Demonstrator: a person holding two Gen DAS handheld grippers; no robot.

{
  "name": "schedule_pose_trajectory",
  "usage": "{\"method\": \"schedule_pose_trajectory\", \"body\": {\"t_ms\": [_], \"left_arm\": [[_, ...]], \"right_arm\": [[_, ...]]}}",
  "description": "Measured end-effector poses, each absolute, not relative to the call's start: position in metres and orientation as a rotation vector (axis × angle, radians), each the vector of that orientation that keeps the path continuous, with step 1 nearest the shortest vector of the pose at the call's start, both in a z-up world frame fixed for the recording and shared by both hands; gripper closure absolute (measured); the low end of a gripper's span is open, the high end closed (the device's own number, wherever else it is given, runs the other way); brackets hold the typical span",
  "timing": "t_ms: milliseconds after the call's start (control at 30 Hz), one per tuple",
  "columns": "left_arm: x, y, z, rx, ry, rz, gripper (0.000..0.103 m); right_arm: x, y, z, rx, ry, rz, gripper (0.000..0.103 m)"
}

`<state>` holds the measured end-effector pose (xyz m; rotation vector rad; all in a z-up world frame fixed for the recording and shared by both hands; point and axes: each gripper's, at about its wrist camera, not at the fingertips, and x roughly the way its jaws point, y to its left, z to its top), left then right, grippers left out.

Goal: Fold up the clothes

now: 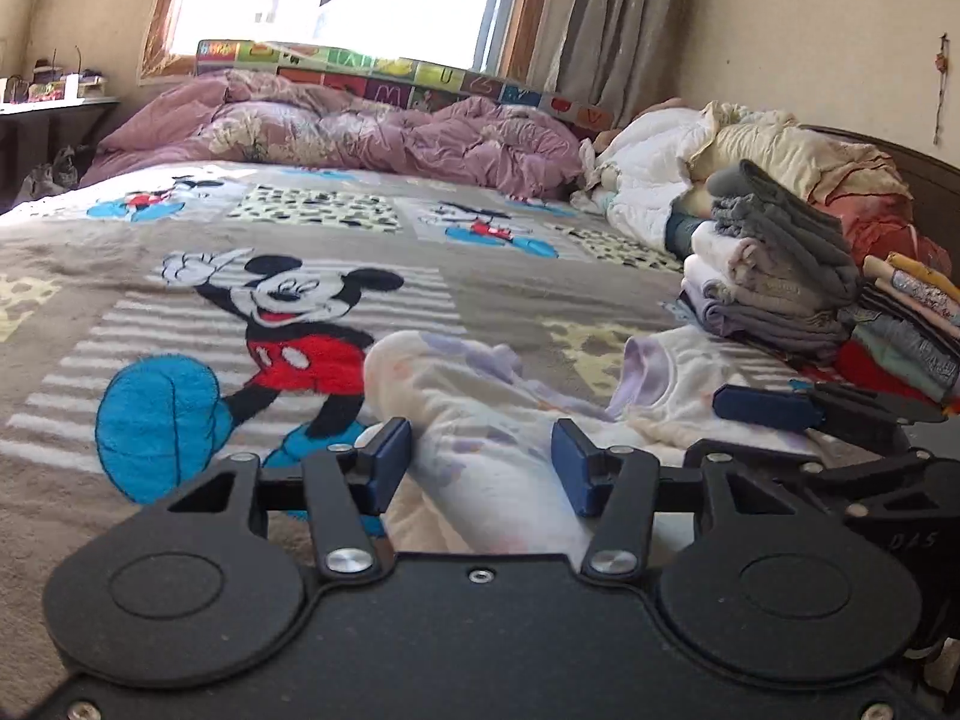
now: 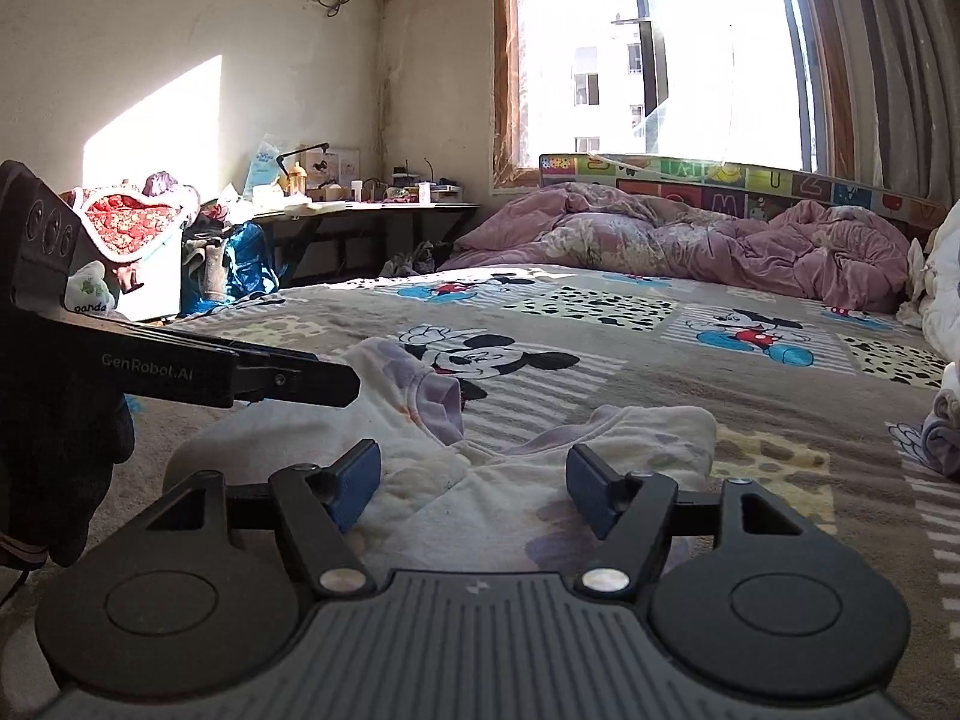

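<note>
A white garment with pale purple prints and purple cuffs [image 1: 480, 420] lies crumpled on the Mickey Mouse blanket [image 1: 180, 312]. My left gripper [image 1: 480, 462] is open low over one rolled part of it, with cloth between the blue pads but not pinched. The right gripper's blue-tipped finger [image 1: 762, 408] shows at the right, over the garment's purple cuff. In the right wrist view the same garment [image 2: 480, 492] spreads under my open right gripper [image 2: 474, 480]. The left gripper's black body [image 2: 180, 378] reaches in from the left above the cloth.
A stack of folded clothes [image 1: 780, 288] stands at the bed's right side beside more piles [image 1: 912, 324]. A pink quilt [image 1: 360, 132] and white bedding [image 1: 660, 180] lie at the far end under the window. A cluttered desk [image 2: 360, 204] stands left.
</note>
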<state>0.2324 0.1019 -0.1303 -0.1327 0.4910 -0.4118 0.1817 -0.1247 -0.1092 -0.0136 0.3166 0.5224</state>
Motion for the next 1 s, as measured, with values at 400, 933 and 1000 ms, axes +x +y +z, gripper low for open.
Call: {"method": "schedule_pose_trajectory", "body": {"t_ms": [400,933,1000], "left_arm": [[0.222,0.104,-0.112,-0.085,0.434,-0.369,0.041],[0.245,0.08,-0.135,-0.021,0.471,-0.456,0.046],[0.251,0.083,-0.138,-0.041,0.493,-0.471,0.045]], "right_arm": [[0.173,-0.126,-0.107,0.01,0.319,0.528,0.034],[0.225,-0.149,-0.123,0.011,0.419,0.536,0.033],[0.227,-0.155,-0.13,0.058,0.439,0.547,0.033]]}}
